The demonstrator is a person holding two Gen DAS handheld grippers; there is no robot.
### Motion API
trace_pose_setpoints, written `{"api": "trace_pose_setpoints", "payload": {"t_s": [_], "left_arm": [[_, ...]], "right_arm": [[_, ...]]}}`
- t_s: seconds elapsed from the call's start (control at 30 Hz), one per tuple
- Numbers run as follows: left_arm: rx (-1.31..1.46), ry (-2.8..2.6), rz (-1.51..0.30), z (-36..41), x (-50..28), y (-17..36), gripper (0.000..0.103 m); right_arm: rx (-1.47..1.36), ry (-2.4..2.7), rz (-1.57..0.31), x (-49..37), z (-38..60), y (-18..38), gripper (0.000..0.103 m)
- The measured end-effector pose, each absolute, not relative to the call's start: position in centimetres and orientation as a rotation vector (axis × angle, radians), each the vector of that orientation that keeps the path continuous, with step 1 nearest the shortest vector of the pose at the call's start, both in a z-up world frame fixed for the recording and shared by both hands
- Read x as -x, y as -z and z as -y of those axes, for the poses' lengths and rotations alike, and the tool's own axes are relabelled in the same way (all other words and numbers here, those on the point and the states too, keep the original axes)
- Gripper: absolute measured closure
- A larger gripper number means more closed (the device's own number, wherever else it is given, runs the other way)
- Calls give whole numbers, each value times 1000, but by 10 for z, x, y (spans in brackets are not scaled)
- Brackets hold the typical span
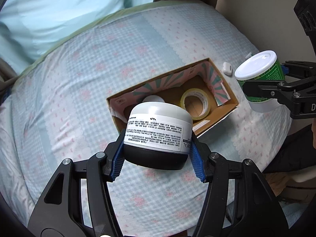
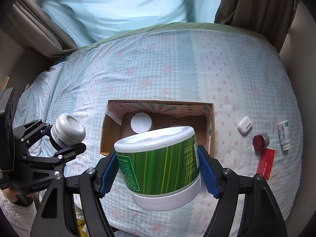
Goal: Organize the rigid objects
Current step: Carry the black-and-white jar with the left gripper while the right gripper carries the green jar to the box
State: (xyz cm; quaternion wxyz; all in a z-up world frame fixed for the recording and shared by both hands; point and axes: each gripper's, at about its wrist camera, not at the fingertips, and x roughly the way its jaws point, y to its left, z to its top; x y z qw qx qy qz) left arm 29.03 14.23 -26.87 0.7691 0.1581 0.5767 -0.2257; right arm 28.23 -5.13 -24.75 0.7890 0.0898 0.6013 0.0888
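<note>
My left gripper is shut on a white jar with a black lid, held above the bed just in front of an open cardboard box. The box holds a roll of clear tape and a white round lid. My right gripper is shut on a green striped tub with a white lid, held in front of the box. In the left wrist view the tub is to the right of the box. In the right wrist view the jar is to the left of the box.
On the checked bedspread right of the box lie a white earbud case, a small red-lidded jar, a red carton and a white medicine bottle. Curtains and a window lie behind the bed.
</note>
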Motion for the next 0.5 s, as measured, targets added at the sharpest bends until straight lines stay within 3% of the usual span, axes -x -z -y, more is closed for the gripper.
{"api": "trace_pose_setpoints", "payload": {"t_s": [0.5], "left_arm": [[-269, 409, -1353, -148, -318, 401, 49]], "right_arm": [[-193, -158, -1411, -309, 7, 385, 33]]}}
